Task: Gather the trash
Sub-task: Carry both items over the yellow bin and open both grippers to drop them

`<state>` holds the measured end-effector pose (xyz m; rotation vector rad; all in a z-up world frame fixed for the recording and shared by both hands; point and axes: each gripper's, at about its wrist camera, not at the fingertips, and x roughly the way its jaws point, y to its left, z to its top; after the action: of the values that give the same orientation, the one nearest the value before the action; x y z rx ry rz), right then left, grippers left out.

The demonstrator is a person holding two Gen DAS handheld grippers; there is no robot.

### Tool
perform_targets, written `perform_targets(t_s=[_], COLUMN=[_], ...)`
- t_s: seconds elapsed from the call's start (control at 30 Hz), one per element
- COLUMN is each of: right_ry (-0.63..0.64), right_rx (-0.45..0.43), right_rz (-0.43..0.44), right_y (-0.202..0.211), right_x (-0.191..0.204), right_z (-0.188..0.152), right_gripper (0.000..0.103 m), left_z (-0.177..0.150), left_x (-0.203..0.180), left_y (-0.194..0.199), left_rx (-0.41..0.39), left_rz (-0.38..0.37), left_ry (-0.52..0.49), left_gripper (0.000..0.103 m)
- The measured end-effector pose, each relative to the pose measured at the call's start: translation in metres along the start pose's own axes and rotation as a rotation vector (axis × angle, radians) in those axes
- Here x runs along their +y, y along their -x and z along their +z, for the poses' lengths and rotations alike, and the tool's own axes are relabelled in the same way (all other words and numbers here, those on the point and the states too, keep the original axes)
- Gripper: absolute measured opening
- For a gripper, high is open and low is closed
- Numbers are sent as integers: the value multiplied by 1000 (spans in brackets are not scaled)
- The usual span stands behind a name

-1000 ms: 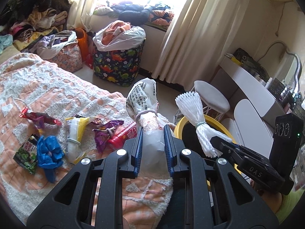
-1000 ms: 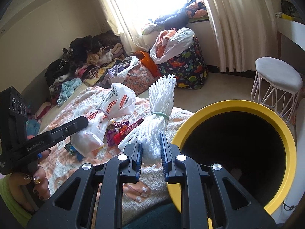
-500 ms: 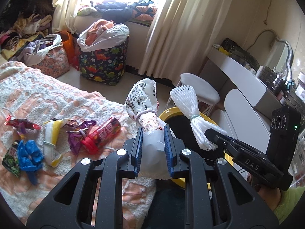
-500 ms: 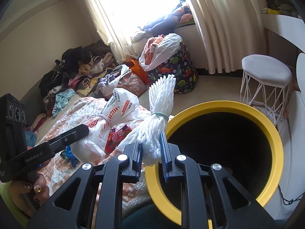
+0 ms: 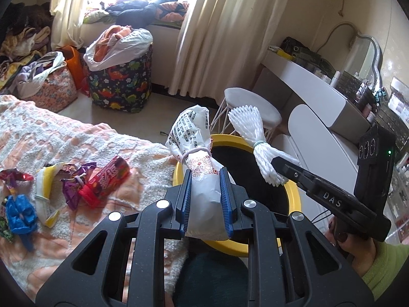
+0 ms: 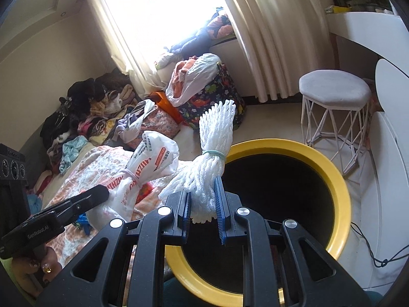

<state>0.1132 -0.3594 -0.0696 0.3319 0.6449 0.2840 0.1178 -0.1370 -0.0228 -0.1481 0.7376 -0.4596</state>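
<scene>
Left wrist view: my left tool (image 5: 204,199) is clamped on a white printed plastic bag (image 5: 199,163) tied with a band, held over the near rim of the yellow bin (image 5: 294,192). At 3 o'clock my right tool (image 5: 277,163) grips a white foam net (image 5: 253,140) above the bin's dark opening. At 9 o'clock, on the bed (image 5: 76,138), lie a red snack packet (image 5: 107,179), a purple wrapper (image 5: 74,184), a yellow wrapper (image 5: 44,194) and a blue wrapper (image 5: 20,209).

Right wrist view: my right tool (image 6: 203,204) pinches the foam net (image 6: 212,158) tight between its blue pads, at the bin's (image 6: 337,204) rim at 9 o'clock. At 9 o'clock of the picture my left tool (image 6: 102,194) holds the bag (image 6: 145,168) over the bed (image 6: 97,163). A white stool (image 6: 334,94) stands on the floor at 1 o'clock.
</scene>
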Motion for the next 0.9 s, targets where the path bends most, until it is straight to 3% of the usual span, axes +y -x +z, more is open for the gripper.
perform_targets(t_s=[0.9], right_ry=[-123], right_rx=[8], right_rz=[-83], right_y=[8], right_x=[-54], right_z=[-4], right_gripper=[17], left_z=[-12], left_x=[-46], left_y=[-42], left_rx=[99], left_rz=[-49], left_ry=[-95], left_gripper=[15])
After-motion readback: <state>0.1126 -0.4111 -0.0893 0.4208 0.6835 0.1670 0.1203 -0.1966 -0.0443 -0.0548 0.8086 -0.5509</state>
